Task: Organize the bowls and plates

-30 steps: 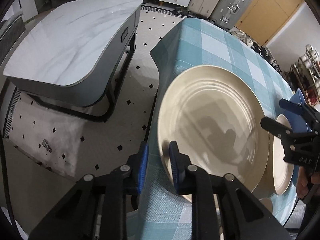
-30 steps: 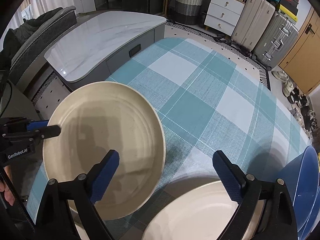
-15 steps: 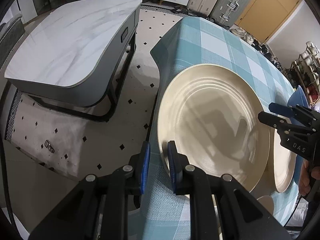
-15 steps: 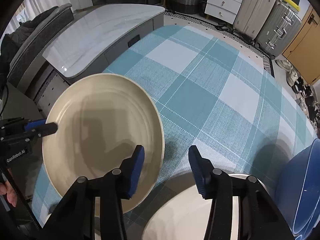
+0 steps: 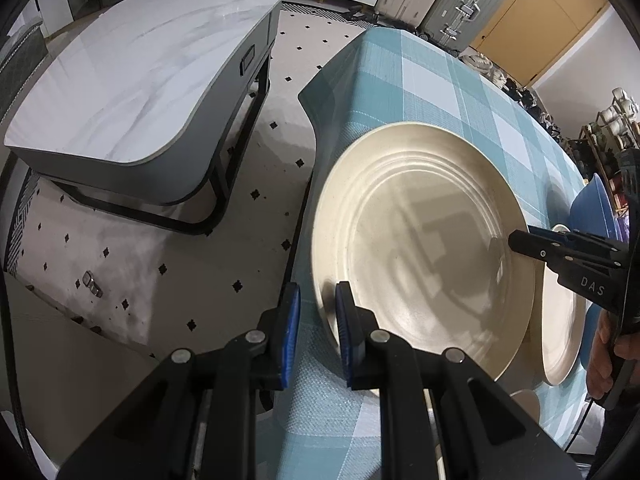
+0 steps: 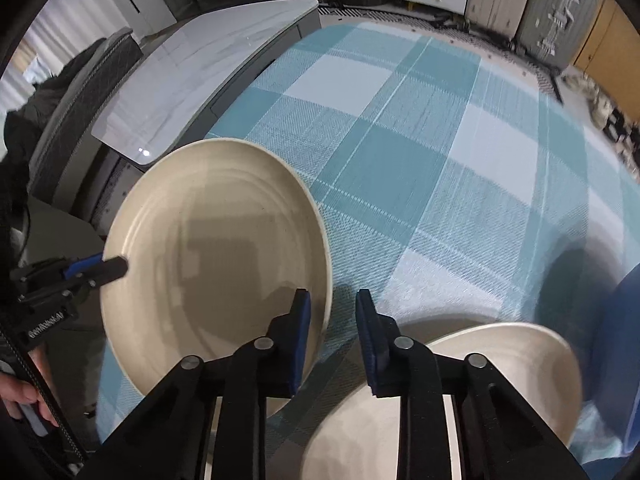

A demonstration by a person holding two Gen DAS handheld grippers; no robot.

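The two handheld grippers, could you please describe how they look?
Both the left gripper and the right gripper are matte black linkages with silver pivot pins and flat blue pads on their fingers. White lettering marks each body: "DAS" on the right one, seen from the left wrist, and "GenRobot.AI" on the left. A thin black cable trails away.

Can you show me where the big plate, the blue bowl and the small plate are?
big plate (image 5: 420, 248), left wrist view, on its inner well.
blue bowl (image 5: 592, 210), left wrist view, on its outer wall.
small plate (image 6: 500, 360), right wrist view, on its inner surface.
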